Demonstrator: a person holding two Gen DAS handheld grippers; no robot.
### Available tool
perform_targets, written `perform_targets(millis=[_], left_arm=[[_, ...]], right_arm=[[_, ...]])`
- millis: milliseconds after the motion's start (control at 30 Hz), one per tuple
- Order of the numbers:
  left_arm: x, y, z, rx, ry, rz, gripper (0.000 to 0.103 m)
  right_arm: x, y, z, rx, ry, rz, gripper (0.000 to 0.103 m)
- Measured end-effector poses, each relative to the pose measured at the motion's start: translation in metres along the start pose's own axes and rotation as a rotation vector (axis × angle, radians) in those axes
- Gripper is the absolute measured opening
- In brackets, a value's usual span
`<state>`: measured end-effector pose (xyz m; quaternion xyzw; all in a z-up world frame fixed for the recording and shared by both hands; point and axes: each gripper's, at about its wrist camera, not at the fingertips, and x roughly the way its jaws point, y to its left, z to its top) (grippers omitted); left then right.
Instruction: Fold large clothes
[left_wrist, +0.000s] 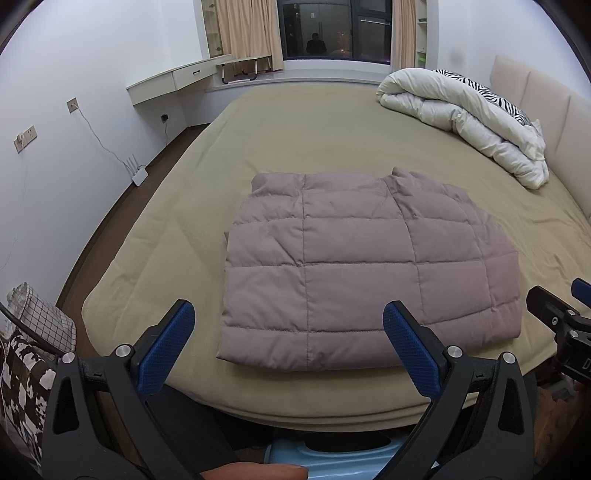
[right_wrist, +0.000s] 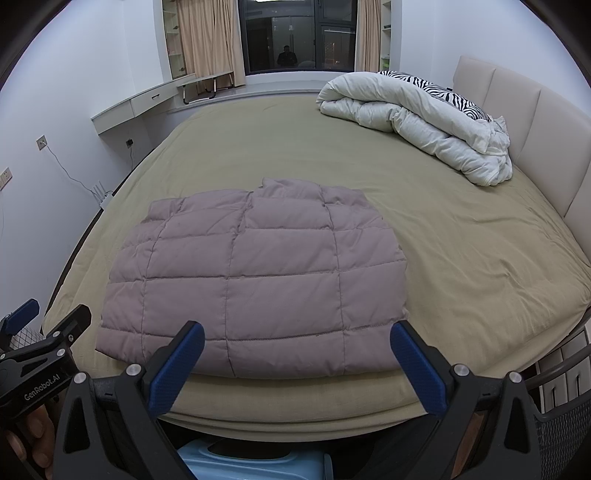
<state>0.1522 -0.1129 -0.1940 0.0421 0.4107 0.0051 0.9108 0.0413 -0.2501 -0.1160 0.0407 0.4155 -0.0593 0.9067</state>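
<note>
Quilted mauve jacket lies folded into a rough rectangle at lower centre of the frame, flat on the olive bed, near the bed's front edge. Left tool is spread wide, empty, short of the garment's near hem. Right tool likewise gapes, holding nothing. Judged: the padding is light, soft and springy, the shell probably slick; layers may slide apart. Best hold is at the near corners, pinching all layers together.
</note>
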Motion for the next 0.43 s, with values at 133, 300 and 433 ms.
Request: perform_targets(millis=[133, 300, 433], left_arm=[[0.001, -0.0001, 0.0007, 0.001, 0.005, -0.002, 0.103], [0.0034, 0.0017, 0.0025, 0.002, 0.006, -0.005, 0.103], [0.0041, 0.0013, 0.0028, 0.004, 0.004, -0.016, 0.103]], right_arm=[[0.0002, 0.0001, 0.0, 0.0, 0.002, 0.0, 0.103], [0.0012, 0.0002, -0.0013, -0.001, 0.004, 0.001, 0.103], [0.0012, 0.0007, -0.0018, 0.001, 0.006, 0.001, 0.103]])
